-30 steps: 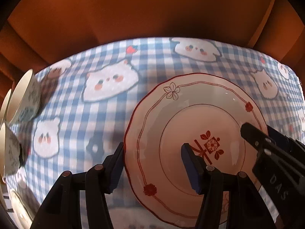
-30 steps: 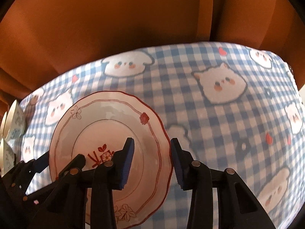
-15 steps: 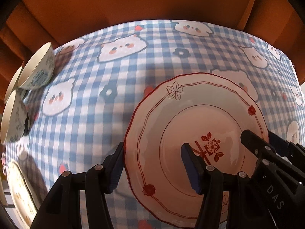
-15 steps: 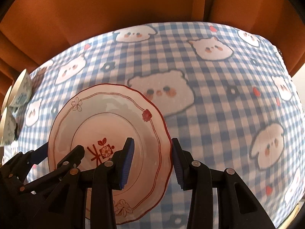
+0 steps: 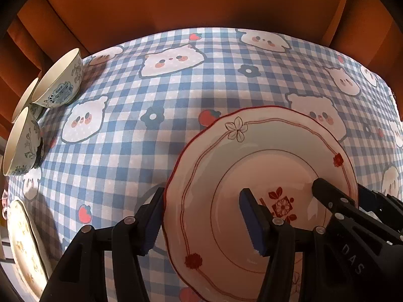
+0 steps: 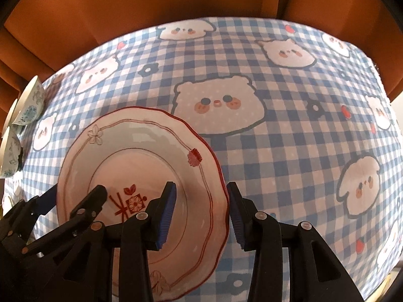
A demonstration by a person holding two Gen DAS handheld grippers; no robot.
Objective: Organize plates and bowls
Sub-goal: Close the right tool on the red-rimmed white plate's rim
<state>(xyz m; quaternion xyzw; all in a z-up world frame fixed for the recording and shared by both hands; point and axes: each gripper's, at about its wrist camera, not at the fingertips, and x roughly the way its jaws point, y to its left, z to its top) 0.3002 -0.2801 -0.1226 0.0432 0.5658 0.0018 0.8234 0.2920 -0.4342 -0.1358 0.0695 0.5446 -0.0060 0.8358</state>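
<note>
A white plate with a red scalloped rim and a red flower mark [image 5: 267, 166] [image 6: 141, 161] is held above the checked tablecloth. My left gripper [image 5: 204, 224] is shut on its left rim, one finger under and one on top. My right gripper [image 6: 201, 214] is shut on its right rim the same way. Each gripper shows in the other's view, the right one [image 5: 347, 216] and the left one [image 6: 60, 209]. Three blue-patterned bowls [image 5: 59, 79] [image 5: 21, 146] stand at the far left, also small in the right wrist view [image 6: 30, 105].
A blue-and-white checked tablecloth with bear faces [image 5: 171, 63] [image 6: 219, 105] covers the table. Another patterned plate [image 5: 22, 244] lies at the left edge. An orange-brown wall [image 5: 189, 0] rises behind the table's far edge.
Both grippers have carried the plate back toward the near side. More of the tablecloth now shows beyond it, and the bowls at the left have come further into view.
</note>
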